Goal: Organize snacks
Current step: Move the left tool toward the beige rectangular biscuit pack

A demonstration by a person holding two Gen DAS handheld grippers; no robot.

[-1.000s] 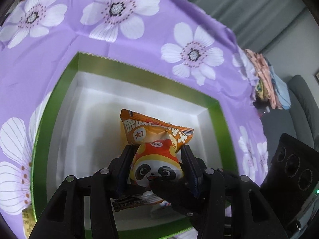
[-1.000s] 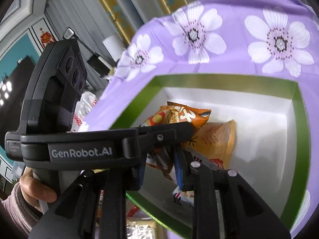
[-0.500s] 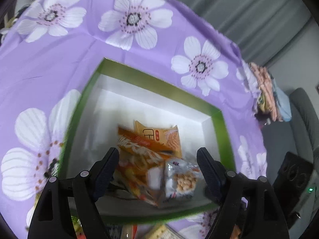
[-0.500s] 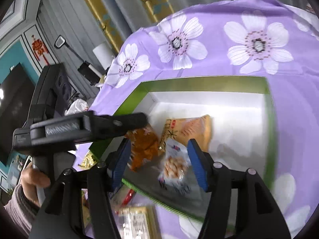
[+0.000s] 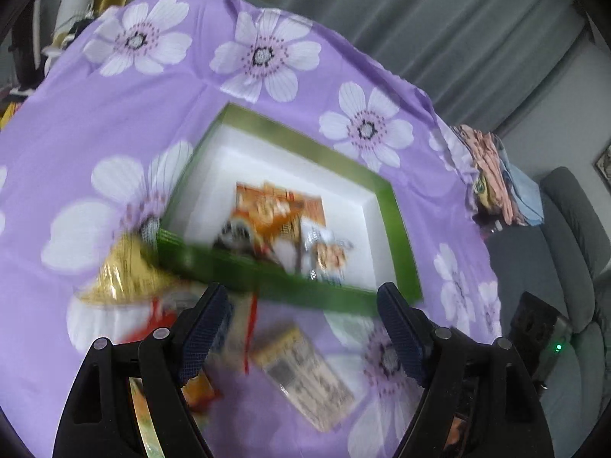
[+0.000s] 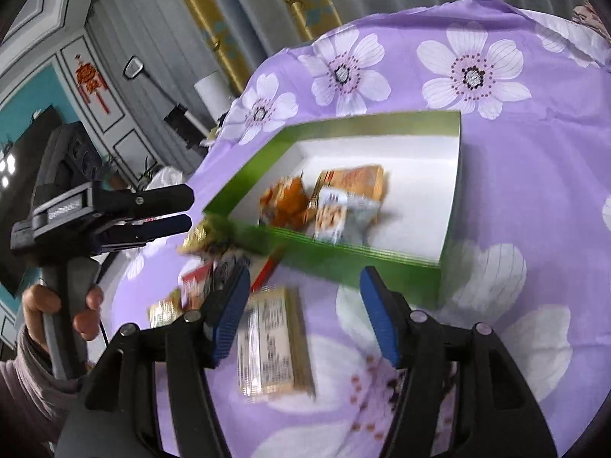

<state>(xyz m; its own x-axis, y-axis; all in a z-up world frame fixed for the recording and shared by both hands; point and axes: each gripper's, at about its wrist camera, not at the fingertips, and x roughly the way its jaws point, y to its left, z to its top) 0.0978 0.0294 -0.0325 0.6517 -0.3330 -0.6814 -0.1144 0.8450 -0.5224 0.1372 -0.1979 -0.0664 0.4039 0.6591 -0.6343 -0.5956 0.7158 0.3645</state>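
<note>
A green box with a white inside holds an orange panda packet, a flat orange packet and a small nut packet. My left gripper stands open and empty, pulled back in front of the box's near wall. My right gripper is also open and empty, above a tan packet that lies on the purple flowered cloth. The same box lies just beyond it. The left gripper shows at the left in the right wrist view, held by a hand.
Loose snacks lie before the box: a gold packet, a red one and the tan packet. The cloth's edge drops off at the right toward a grey sofa. Folded clothes sit past the table.
Both grippers let go of their packets into the box and opened, then drew back and rose. The box now lies farther off, and the loose snacks in front of it have come into view.
</note>
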